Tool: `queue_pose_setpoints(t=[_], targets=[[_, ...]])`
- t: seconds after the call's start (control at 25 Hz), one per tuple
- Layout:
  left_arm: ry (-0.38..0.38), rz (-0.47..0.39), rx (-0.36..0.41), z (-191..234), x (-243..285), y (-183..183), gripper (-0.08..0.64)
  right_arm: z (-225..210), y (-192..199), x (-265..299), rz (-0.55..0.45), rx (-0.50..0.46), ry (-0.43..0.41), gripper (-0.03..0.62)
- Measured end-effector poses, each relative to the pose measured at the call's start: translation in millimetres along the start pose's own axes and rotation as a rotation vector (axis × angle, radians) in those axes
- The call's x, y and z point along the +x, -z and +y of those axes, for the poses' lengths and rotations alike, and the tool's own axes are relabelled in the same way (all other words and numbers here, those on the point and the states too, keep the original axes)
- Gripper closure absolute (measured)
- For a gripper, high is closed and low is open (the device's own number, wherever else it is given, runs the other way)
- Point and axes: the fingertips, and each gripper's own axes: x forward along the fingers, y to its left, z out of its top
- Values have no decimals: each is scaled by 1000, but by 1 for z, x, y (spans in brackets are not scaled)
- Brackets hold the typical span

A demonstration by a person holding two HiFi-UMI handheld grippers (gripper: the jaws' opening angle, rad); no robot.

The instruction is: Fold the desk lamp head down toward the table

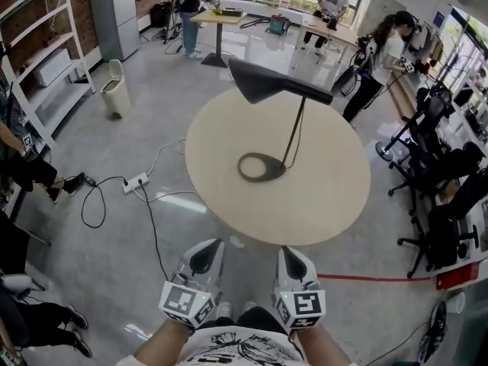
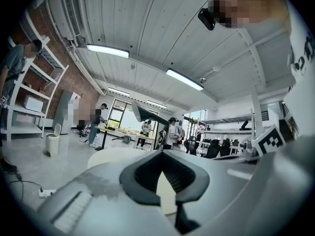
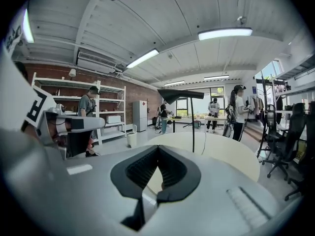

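I hold my left tongs (image 1: 204,259) at about 7 o'clock in the head view and my right tongs (image 1: 292,264) at about 5 o'clock. They sit side by side, near each other but apart. Both point toward 12 o'clock, the left leaning a little to 1 and the right a little to 11. On each, the jaws are closed with their dark tips meeting and nothing gripped between them. The left marker cube (image 1: 185,302) and the right marker cube (image 1: 300,306) sit at the rear ends. My left forearm (image 1: 162,348) and right forearm (image 1: 322,350) come in from 6 o'clock.
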Motion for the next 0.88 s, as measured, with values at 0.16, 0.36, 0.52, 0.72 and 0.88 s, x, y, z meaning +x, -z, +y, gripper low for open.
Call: queue_pose_setpoints(t=[0.16,0.36,0.52,0.72,0.88], targets=[[-3,5,-5,19,29,-1,558,-13,-10,35,-14,-13,-10,583],[-50,-25,22,41,76,-17,558,-40,-26,83,-28,-21,-55,583],[-79,-76,52,61,118,-54,557,-53,-63,124,-61,-50,-111,583],[-94,-137,93,75,163,-89,557,-65,-90,166,-88,-108,-180,583],[-110,-199,137,84,184,-125,557,-75,-102,188,-89,-104,-189,583]])
